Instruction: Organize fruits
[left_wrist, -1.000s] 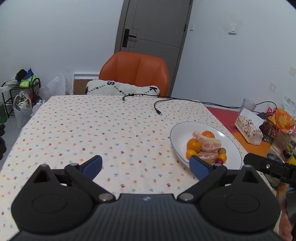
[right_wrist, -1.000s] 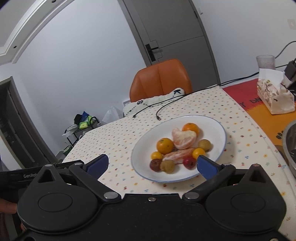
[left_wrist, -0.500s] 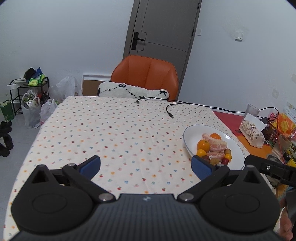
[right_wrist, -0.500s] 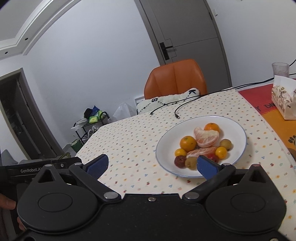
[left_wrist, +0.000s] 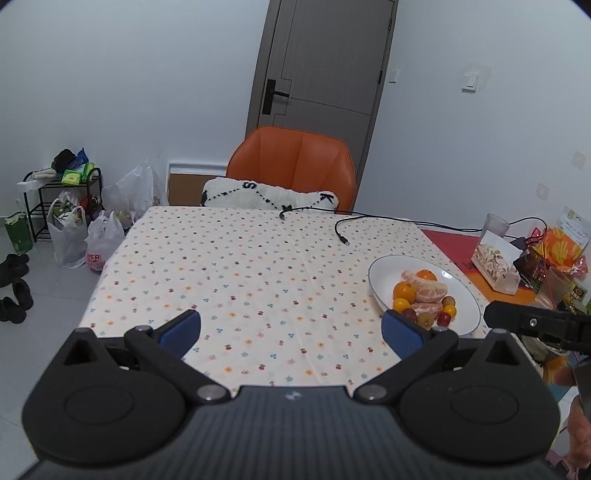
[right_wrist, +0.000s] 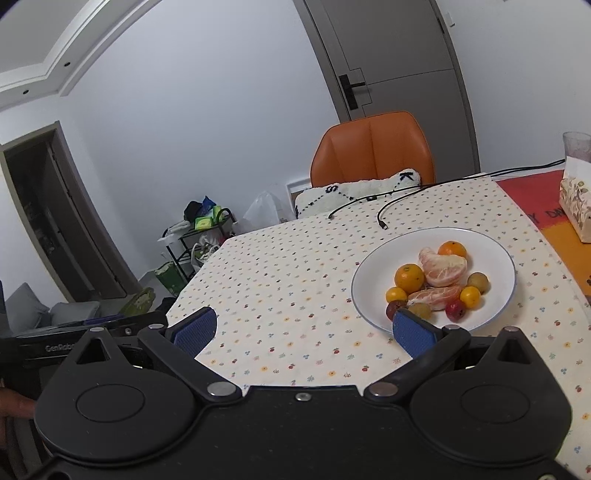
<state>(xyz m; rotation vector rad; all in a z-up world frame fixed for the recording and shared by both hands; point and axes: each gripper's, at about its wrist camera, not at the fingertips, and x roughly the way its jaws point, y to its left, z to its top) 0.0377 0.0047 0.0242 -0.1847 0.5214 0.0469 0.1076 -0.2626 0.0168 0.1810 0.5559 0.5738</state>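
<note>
I see my left gripper (left_wrist: 291, 330) and my right gripper (right_wrist: 302, 330) both with fingers wide apart and holding nothing, above the dotted tablecloth (left_wrist: 258, 266), while the fruits (right_wrist: 437, 286) sit piled on the white plate (right_wrist: 491, 254).

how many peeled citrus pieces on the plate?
2. On the white plate: the larger peeled piece mid-pile, the smaller peeled piece just in front. More could be hidden underneath.

Fruits (right_wrist: 436, 286) in plate (right_wrist: 495, 258), table (right_wrist: 280, 280) right
</note>
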